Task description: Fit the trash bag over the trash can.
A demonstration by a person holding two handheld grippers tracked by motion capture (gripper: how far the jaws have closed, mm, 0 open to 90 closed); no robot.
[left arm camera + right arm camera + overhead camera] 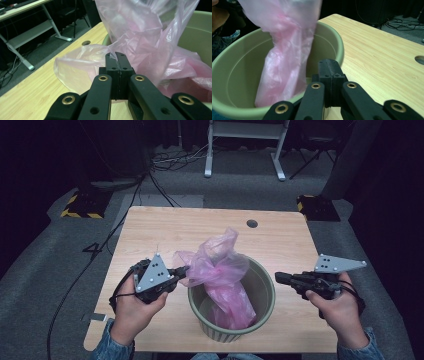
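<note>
A pink plastic bag (222, 275) stands half in, half out of a green bin (262, 292) at the centre of the high view, its lower part slumped on the bin's floor and its crumpled top rising above the rim toward the upper middle of the frame. The left gripper (181, 272), at the left of that view, has its fingers (115, 58) closed on a fold of the bag's edge just outside the rim; in the left gripper view the thin film bunches right at the tips, near the middle of the frame. The right gripper (278, 277), at the right of the high view, is apart from the bag with its fingers (329, 65) shut on nothing, pointing across the rim in the right gripper view.

The bag looks feather-light, limp and slick: translucent film, creased all over, paler where a single layer lets the wooden table (150, 227) show through. It will probably not hold any shape by itself and is likely to slide out of a shallow pinch, so the sound hold is on a gathered fold at the mouth's edge, opposite the left gripper's fold, rather than on the taut middle, where the film could stretch or tear. The stiff, smooth bin should stay put.
</note>
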